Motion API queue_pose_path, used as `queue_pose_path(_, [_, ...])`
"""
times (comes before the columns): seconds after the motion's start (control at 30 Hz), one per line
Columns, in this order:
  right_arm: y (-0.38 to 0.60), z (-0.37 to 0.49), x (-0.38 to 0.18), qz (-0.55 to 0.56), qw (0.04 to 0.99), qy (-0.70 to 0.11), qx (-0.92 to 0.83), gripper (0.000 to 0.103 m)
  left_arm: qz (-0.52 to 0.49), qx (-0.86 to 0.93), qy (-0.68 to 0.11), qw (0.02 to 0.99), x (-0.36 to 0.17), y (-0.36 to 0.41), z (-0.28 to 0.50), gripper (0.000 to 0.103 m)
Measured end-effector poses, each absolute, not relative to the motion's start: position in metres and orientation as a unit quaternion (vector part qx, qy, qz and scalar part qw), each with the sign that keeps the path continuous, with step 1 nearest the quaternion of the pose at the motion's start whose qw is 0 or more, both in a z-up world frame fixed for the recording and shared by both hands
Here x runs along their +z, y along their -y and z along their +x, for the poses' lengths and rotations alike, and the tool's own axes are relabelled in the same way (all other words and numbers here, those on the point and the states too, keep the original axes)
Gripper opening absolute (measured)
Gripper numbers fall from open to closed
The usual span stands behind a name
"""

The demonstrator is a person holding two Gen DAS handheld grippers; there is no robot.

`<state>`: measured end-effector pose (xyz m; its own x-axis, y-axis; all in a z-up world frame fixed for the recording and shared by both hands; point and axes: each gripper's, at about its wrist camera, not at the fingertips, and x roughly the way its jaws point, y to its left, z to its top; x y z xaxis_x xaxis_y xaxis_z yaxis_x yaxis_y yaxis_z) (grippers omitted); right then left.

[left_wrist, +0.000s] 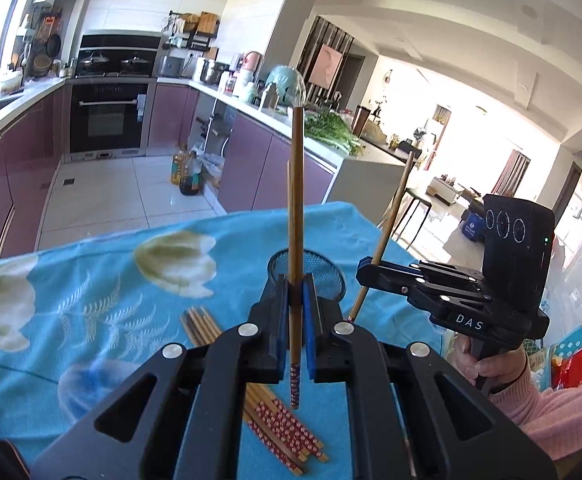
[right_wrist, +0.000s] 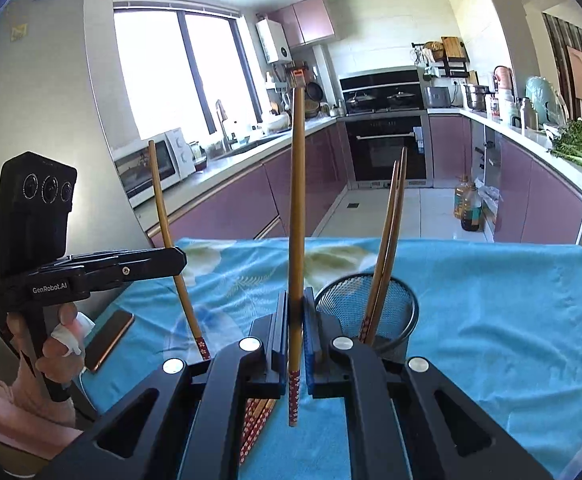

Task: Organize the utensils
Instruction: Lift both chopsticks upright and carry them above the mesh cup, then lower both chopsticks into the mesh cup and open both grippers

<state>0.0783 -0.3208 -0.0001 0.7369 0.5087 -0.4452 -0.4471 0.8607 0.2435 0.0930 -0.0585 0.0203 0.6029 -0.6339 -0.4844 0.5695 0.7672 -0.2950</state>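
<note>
Right tongs [left_wrist: 365, 276] read "DAS", left tongs [right_wrist: 177, 258] "GenRobot.AI".

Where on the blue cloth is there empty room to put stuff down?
Bare cloth lies right of the mesh holder, and more at the far left beyond the chopstick pile. It is crowded around that pile, the holder and the phone.

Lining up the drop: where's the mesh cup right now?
The mesh cup stands on the blue cloth just right of the right tool, two chopsticks already inside; in the left view it's behind the left tool.
</note>
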Motion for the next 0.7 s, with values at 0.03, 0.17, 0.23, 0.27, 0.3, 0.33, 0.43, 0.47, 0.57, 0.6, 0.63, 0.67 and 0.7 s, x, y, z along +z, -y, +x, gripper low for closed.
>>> queue_pose_path(0.03, [0.323,0.080,0.004,0.060,0.931,-0.252,0.256,0.006,-0.055,-0.337,-0.287,0.895,0.024,0.061,0.095,0.007])
queue_pose_path(0.17, [0.326,0.083,0.019,0.058,0.937,-0.233,0.252,0.006,-0.056,-0.344,-0.269,0.898,0.041,0.073,0.104,0.007])
queue_pose_path(0.23, [0.328,0.086,0.026,0.058,0.940,-0.226,0.251,0.006,-0.054,-0.347,-0.259,0.900,0.050,0.079,0.108,0.007])
queue_pose_path(0.27, [0.330,0.088,0.028,0.058,0.941,-0.222,0.250,0.006,-0.054,-0.349,-0.254,0.901,0.054,0.082,0.110,0.007])
queue_pose_path(0.3, [0.331,0.089,0.031,0.057,0.942,-0.218,0.248,0.006,-0.053,-0.350,-0.250,0.901,0.058,0.085,0.112,0.007])
queue_pose_path(0.33, [0.332,0.091,0.033,0.057,0.944,-0.214,0.246,0.006,-0.053,-0.350,-0.247,0.902,0.060,0.087,0.115,0.007])
queue_pose_path(0.43, [0.335,0.096,0.041,0.053,0.949,-0.201,0.239,0.006,-0.049,-0.348,-0.238,0.905,0.068,0.097,0.125,0.007])
queue_pose_path(0.47, [0.336,0.097,0.043,0.052,0.950,-0.197,0.236,0.006,-0.047,-0.346,-0.237,0.906,0.070,0.100,0.128,0.007])
queue_pose_path(0.57, [0.339,0.102,0.044,0.049,0.954,-0.192,0.226,0.006,-0.041,-0.342,-0.236,0.909,0.071,0.108,0.133,0.007])
queue_pose_path(0.6, [0.339,0.106,0.043,0.047,0.955,-0.193,0.222,0.006,-0.038,-0.339,-0.237,0.910,0.070,0.111,0.135,0.007])
queue_pose_path(0.63, [0.339,0.109,0.041,0.046,0.955,-0.194,0.219,0.006,-0.034,-0.337,-0.239,0.910,0.068,0.114,0.137,0.007])
queue_pose_path(0.67, [0.339,0.112,0.037,0.046,0.955,-0.198,0.215,0.006,-0.030,-0.335,-0.241,0.910,0.065,0.117,0.139,0.007])
queue_pose_path(0.7, [0.339,0.116,0.033,0.046,0.954,-0.205,0.213,0.006,-0.026,-0.333,-0.244,0.910,0.063,0.121,0.141,0.007])
